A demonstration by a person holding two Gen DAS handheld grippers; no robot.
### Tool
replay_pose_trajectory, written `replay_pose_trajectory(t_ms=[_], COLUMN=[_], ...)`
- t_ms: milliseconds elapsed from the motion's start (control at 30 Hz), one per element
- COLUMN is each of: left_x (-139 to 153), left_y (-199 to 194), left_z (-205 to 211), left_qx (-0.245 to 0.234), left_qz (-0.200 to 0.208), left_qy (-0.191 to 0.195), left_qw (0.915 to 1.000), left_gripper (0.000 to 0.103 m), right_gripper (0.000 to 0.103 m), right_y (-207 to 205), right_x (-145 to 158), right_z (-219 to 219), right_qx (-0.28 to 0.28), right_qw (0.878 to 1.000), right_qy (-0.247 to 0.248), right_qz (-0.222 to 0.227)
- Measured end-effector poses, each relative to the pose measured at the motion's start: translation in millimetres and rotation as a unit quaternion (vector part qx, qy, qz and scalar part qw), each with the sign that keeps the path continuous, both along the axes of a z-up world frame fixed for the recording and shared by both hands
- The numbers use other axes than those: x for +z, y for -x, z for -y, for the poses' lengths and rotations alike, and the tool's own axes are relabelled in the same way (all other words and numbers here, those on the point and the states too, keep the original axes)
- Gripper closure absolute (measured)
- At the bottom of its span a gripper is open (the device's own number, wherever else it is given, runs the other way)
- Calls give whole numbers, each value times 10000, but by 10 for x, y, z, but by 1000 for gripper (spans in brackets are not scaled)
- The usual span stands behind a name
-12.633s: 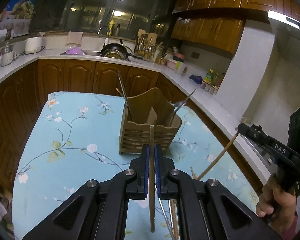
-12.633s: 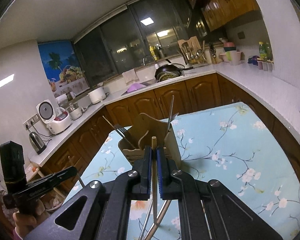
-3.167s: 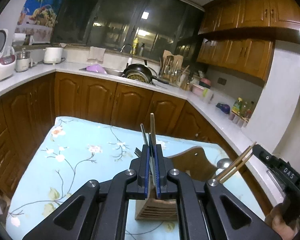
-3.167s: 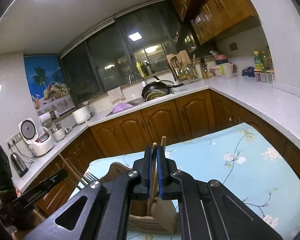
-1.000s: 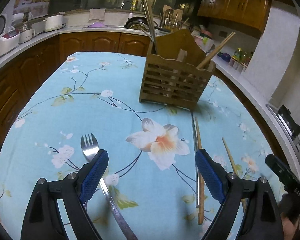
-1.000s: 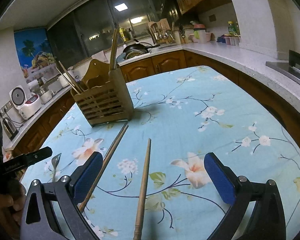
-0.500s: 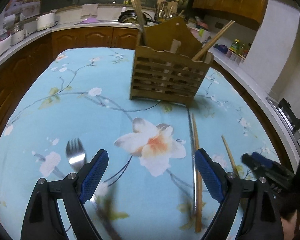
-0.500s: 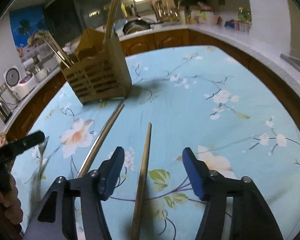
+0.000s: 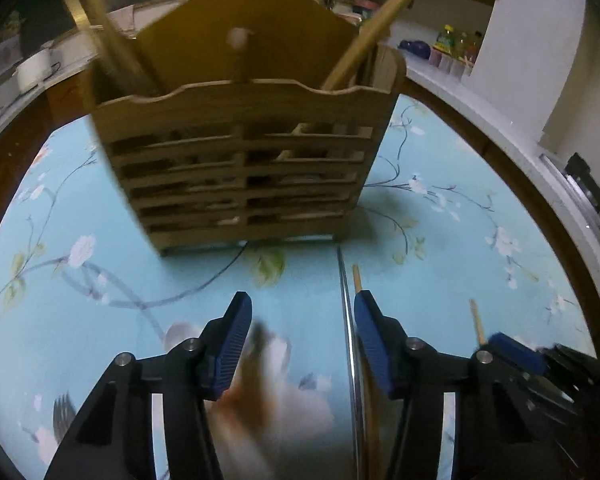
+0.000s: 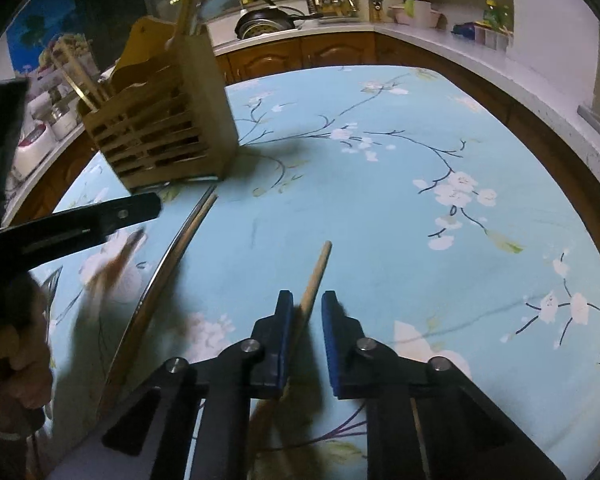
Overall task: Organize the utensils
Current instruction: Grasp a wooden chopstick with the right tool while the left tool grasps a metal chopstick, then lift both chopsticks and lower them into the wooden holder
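Note:
A slatted wooden utensil holder (image 9: 244, 160) stands on the blue floral tablecloth (image 9: 440, 248), with chopsticks leaning out of it; it also shows in the right wrist view (image 10: 160, 128). My left gripper (image 9: 300, 336) is open and empty, low over the cloth just before the holder. A metal chopstick (image 9: 346, 312) and a wooden one (image 9: 357, 280) lie by its right finger. My right gripper (image 10: 304, 332) is open, its jaws either side of a wooden chopstick (image 10: 316, 272) lying on the cloth. That chopstick's tip (image 9: 476, 318) shows in the left wrist view.
A fork (image 9: 62, 416) lies on the cloth at lower left; it also shows in the right wrist view (image 10: 54, 280). The metal and wooden chopstick pair (image 10: 172, 256) runs from the holder's corner toward me. Kitchen counters (image 10: 480, 52) ring the table.
My left gripper has moved forward toward the holder and narrowed. My right gripper has lowered and narrowed around the lone wooden chopstick.

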State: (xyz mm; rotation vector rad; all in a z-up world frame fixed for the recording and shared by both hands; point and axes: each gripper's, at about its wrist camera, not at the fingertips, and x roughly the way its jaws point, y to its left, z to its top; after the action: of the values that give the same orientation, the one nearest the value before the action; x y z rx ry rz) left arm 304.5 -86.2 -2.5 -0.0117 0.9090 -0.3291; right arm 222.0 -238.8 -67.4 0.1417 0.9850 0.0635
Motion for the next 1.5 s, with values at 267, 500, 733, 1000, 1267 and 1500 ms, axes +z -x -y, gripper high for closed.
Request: replay_pose_trajectory(t_ms=[267,500,733,1000,1267,1500], left_x=[-216,-322,-360,-380,-394,-62], left_y=[-221,-6,29,-272,-235,140], left_z=[250,303,155,449,463,37], left_qx=[-308,-608,-538,-571,-664,-518], left_qz=[-186,-137,-522,-448,-345,-153], left_qy=[-347,-595,-229,-482,-547,-58], left_qw=[9988,9963,9969,9962,9957,9985], left_gripper=[73,89,89,81,99,100], right_gripper=[91,90,90,90,95,98], right_y=[-39,-67,-144,-261,-298,-146], right_x=[-2,-4,4,-6,6,189], right_z=[75,86,89,62,7,58], right_qx=[-40,-1,70,136,220,141], right_qw=[9998,9996,9996,9997,9997,9980], right_qy=[-214,-273,-266,-189,-68,-609], right_qz=[8,-16,-57,-96,-43,113])
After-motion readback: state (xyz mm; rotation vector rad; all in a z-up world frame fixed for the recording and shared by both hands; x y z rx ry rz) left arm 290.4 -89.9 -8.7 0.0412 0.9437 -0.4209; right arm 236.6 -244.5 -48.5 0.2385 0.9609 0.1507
